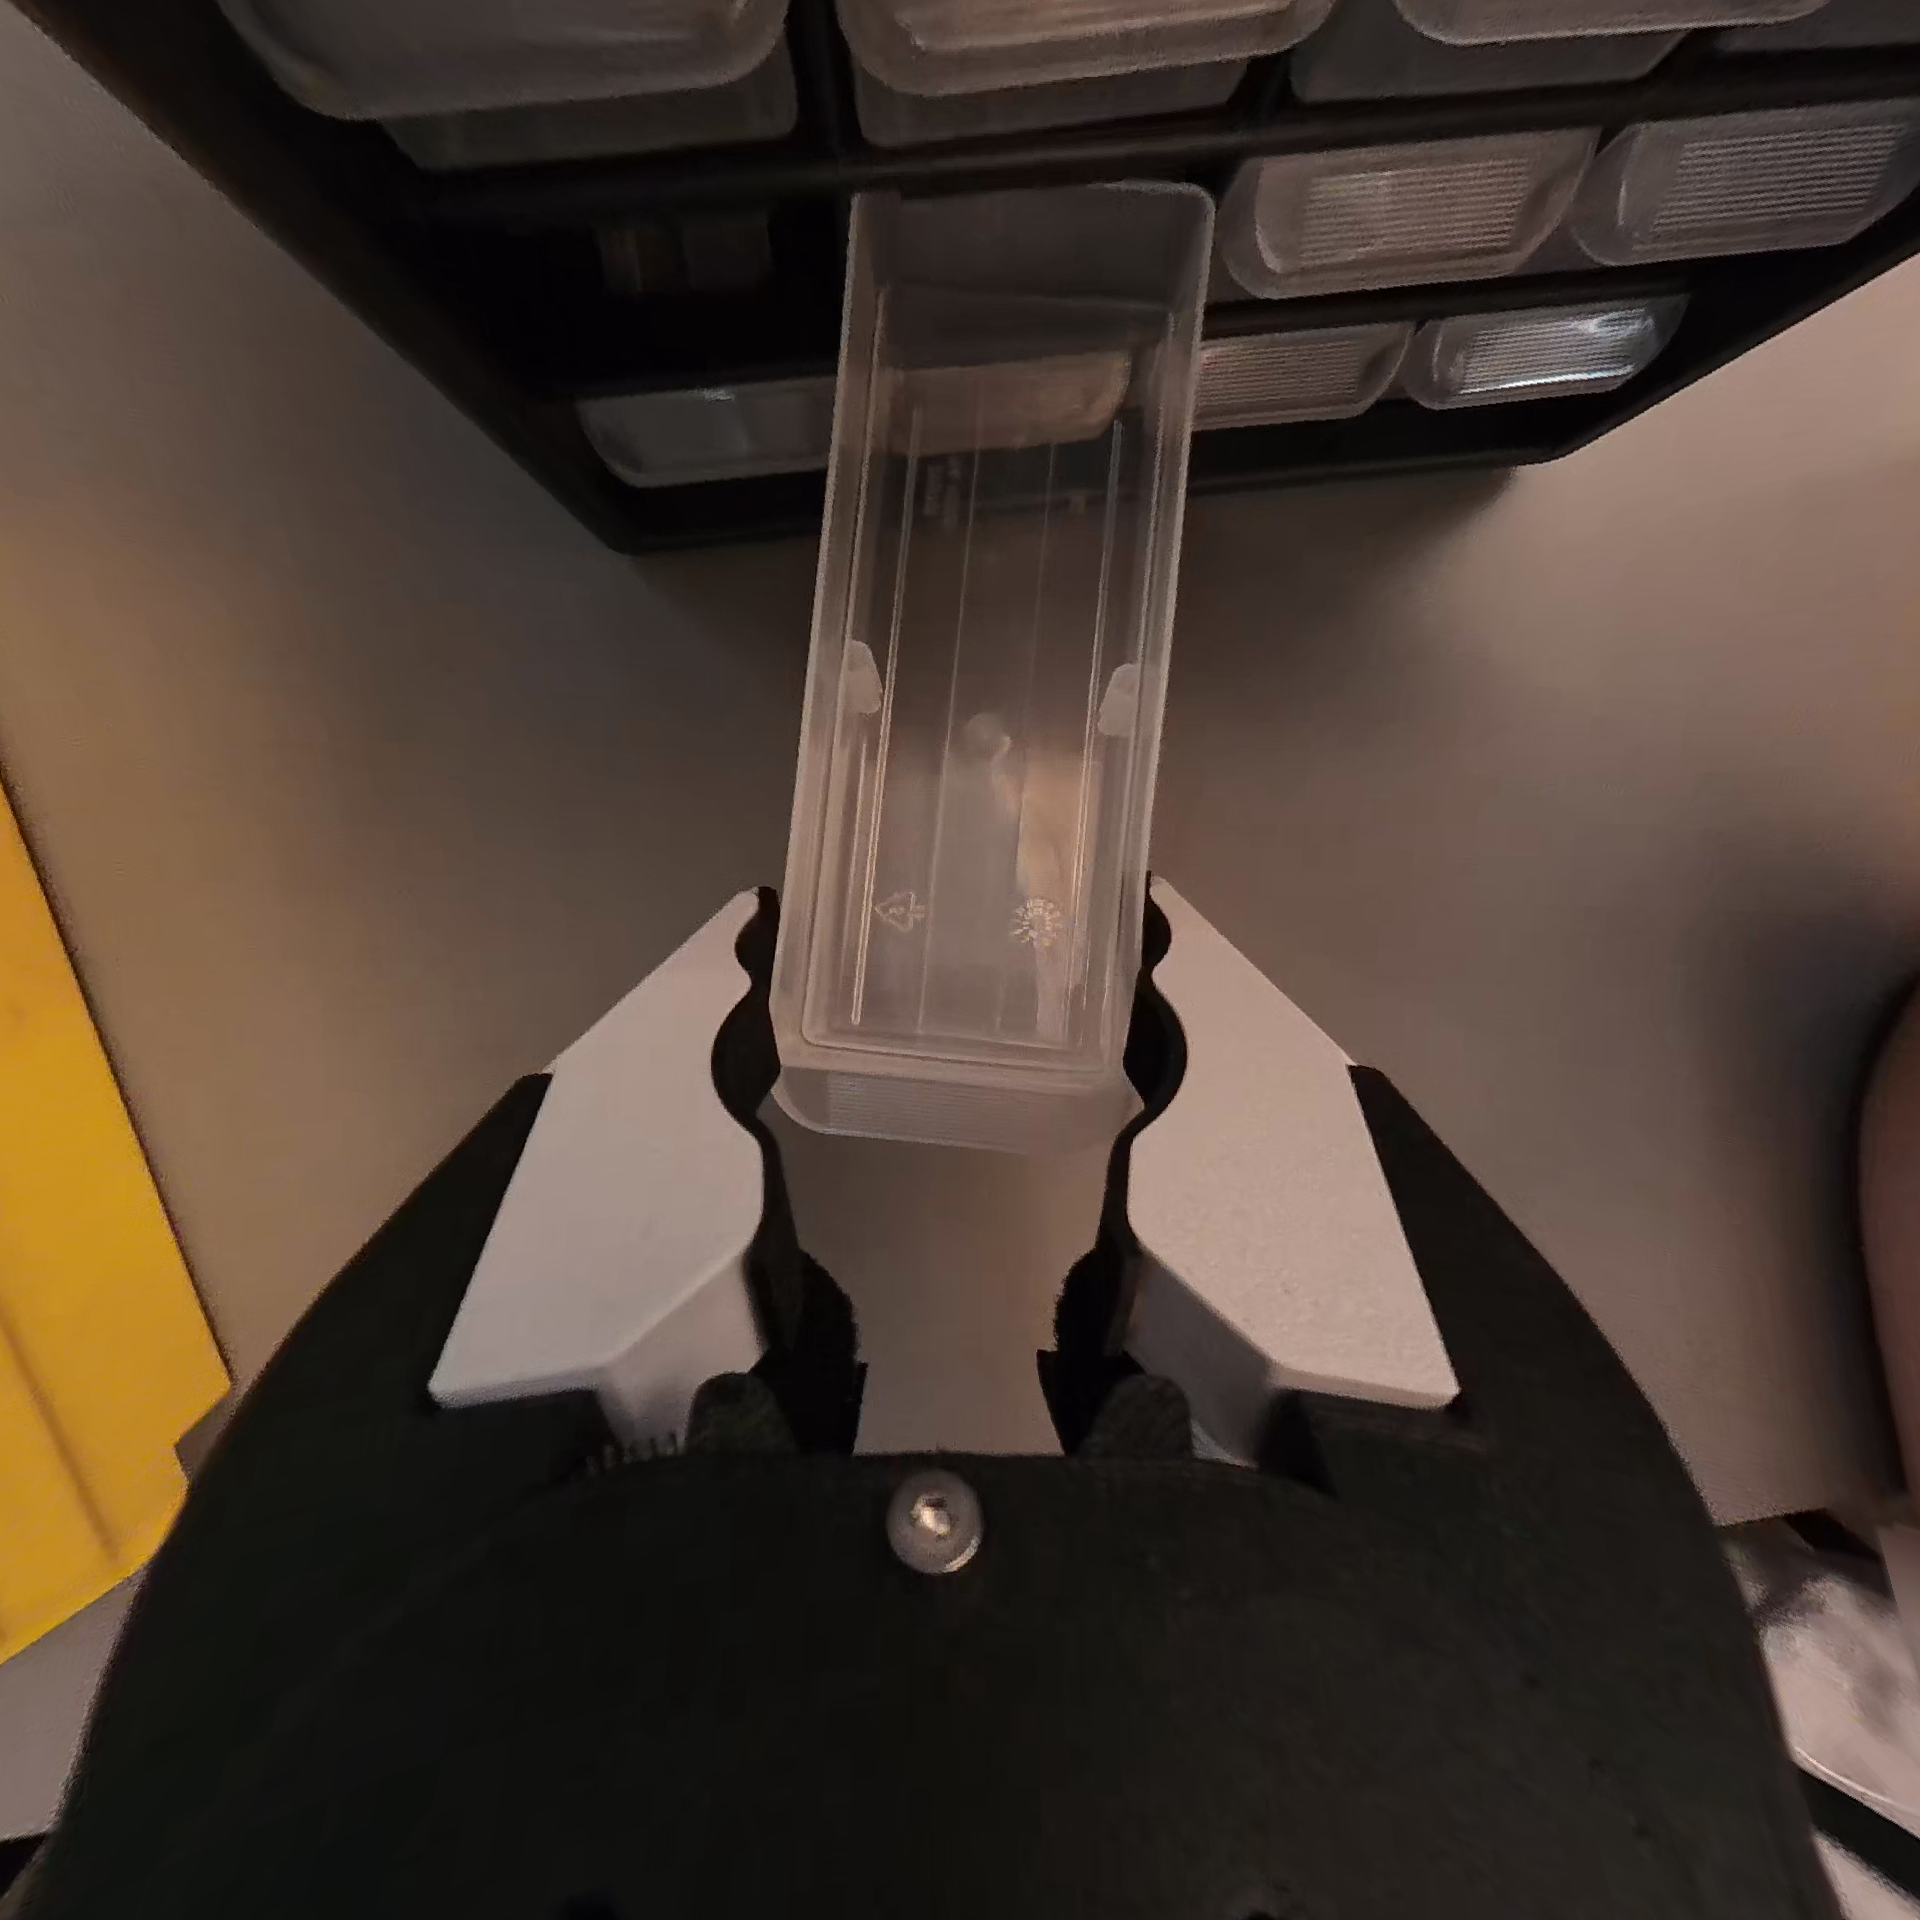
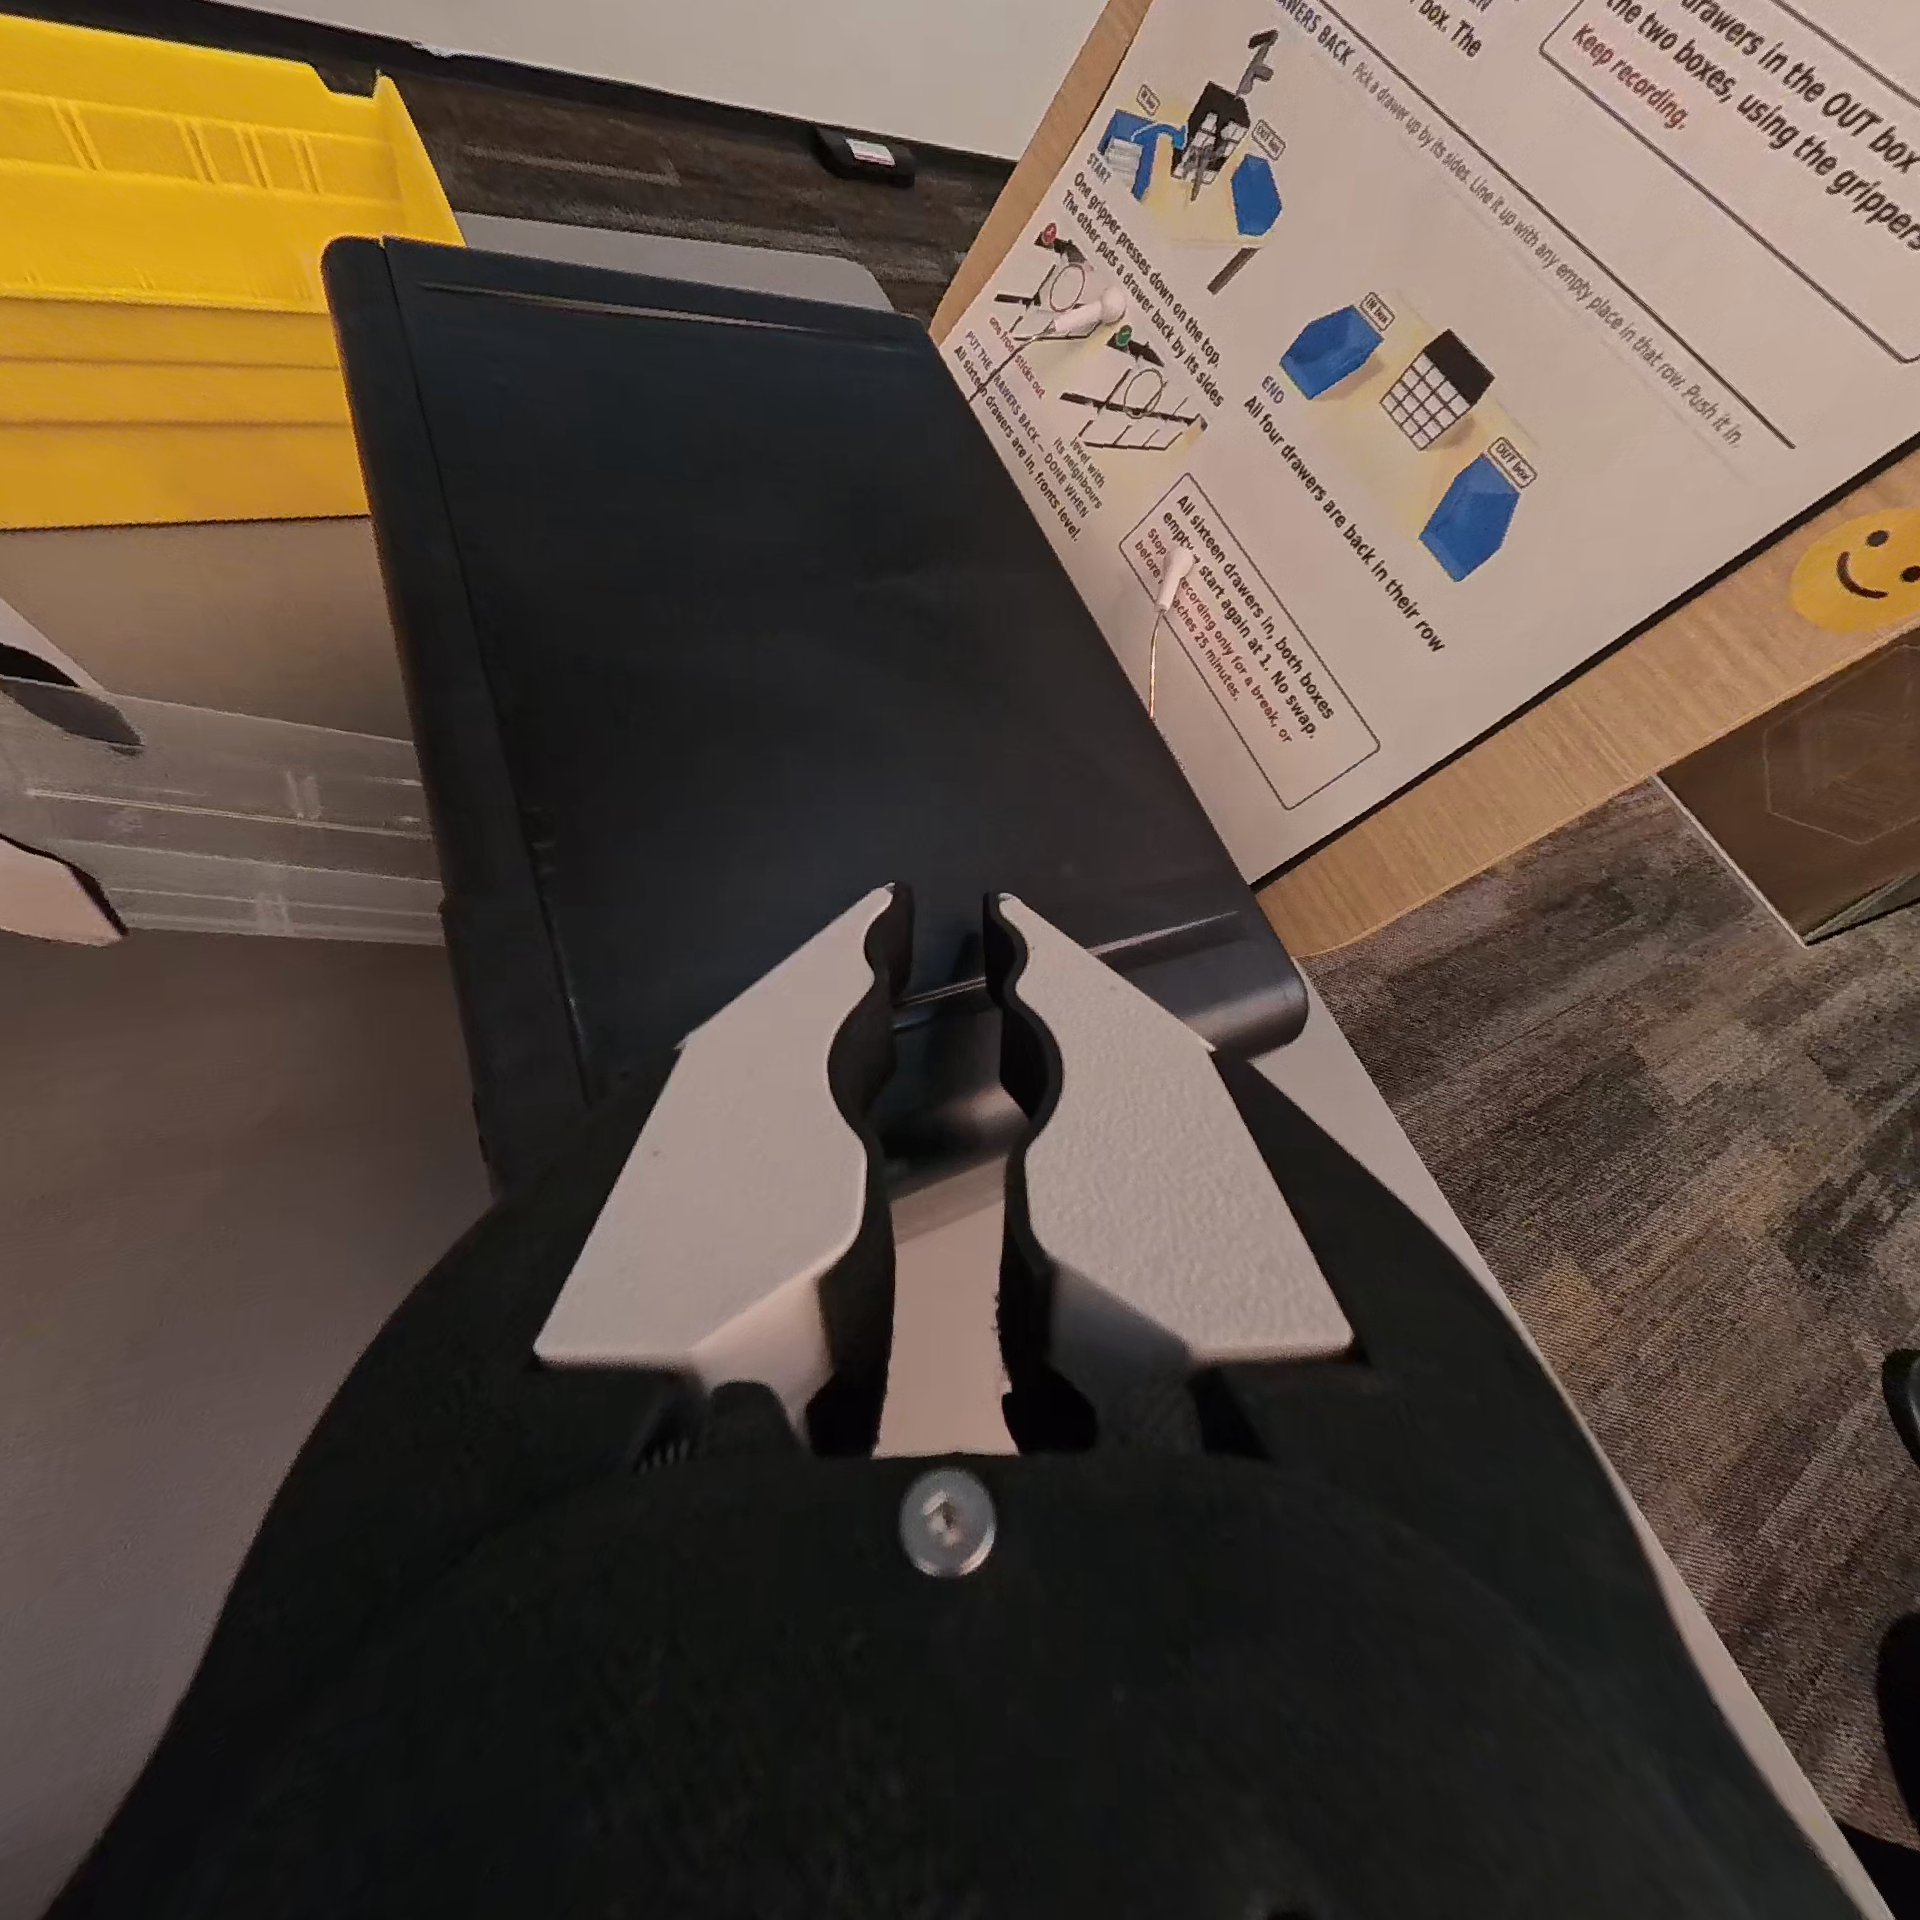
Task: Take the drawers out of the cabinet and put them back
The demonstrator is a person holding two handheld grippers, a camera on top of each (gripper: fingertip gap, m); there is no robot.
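Observation:
My left gripper (image 1: 956, 899) is shut on the sides of a clear plastic drawer (image 1: 987, 644), near its front end. The drawer's far end meets the face of the black cabinet (image 1: 499, 343), at a slot in a lower row. An empty slot (image 1: 675, 249) shows just left of it. Other clear drawers (image 1: 1403, 208) sit in their slots. My right gripper (image 2: 945, 899) is empty, its jaws nearly together, with its tips over the near edge of the cabinet's flat top (image 2: 779, 582). The held drawer (image 2: 260, 821) shows at the left edge of the right wrist view.
A yellow bin (image 2: 177, 312) stands behind and left of the cabinet; it also shows in the left wrist view (image 1: 73, 1195). A printed instruction board (image 2: 1455, 312) leans to the right of the cabinet. The grey table (image 1: 312, 623) ends at the right, over carpet (image 2: 1610, 1091). The left gripper's tips are roughly 25 cm from the right gripper's.

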